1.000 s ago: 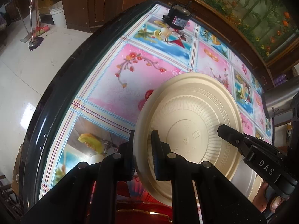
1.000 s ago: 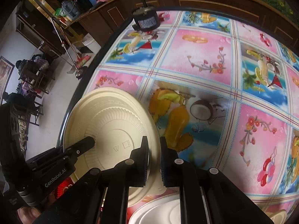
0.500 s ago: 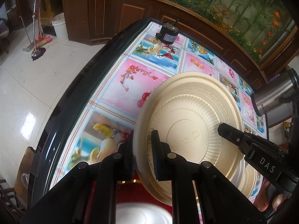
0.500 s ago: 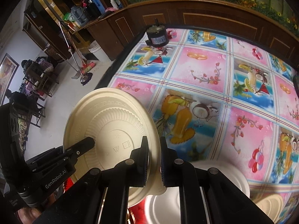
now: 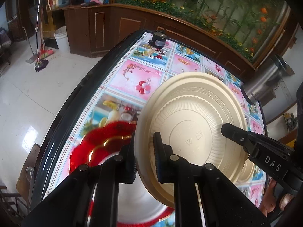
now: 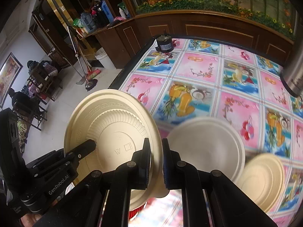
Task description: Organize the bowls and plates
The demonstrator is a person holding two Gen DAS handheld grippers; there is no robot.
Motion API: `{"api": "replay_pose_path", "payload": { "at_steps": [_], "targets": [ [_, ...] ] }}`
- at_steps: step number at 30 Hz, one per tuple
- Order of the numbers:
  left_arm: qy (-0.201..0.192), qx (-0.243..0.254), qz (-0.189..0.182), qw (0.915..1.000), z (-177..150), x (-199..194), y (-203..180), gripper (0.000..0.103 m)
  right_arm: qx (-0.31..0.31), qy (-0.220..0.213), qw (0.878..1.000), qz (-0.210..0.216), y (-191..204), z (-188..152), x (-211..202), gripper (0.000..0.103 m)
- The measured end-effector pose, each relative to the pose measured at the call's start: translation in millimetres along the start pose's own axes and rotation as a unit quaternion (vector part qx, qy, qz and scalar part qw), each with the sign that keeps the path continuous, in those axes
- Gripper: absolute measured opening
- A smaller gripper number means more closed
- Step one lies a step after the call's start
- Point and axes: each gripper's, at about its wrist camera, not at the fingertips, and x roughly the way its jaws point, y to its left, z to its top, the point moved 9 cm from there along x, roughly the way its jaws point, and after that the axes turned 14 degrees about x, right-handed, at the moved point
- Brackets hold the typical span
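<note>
Left gripper (image 5: 144, 155) reads "GenRobot.AI"; right gripper (image 6: 156, 158), "DAS".

Red plate (image 5: 106, 143) motion-blurred — half hidden behind cream plate (image 5: 191, 124), steel flask (image 6: 295, 71) cut off by frame edge

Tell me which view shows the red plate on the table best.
The left wrist view: the red plate with gold trim lies on the table below the held cream plate, blurred and partly hidden by the left tongs. The right wrist view shows only a red sliver between the right tongs' arms.
</note>
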Motion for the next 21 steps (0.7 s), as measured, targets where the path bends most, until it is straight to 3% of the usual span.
{"api": "replay_pose_path", "payload": {
  "at_steps": [8,21],
  "targets": [
    [-0.016,0.018,0.014,0.9996,-36.8,-23.5,-10.6,0.013,0.0,-0.01,1.0,0.004,-5.6,-43.9,-25.4,0.011],
    [-0.035,0.02,0.039,0.9984,-86.7,-39.7,-9.0,0.013,-0.004,-0.014,1.0,0.013,-7.2,-101.5,-31.6,0.012]
  ]
}}
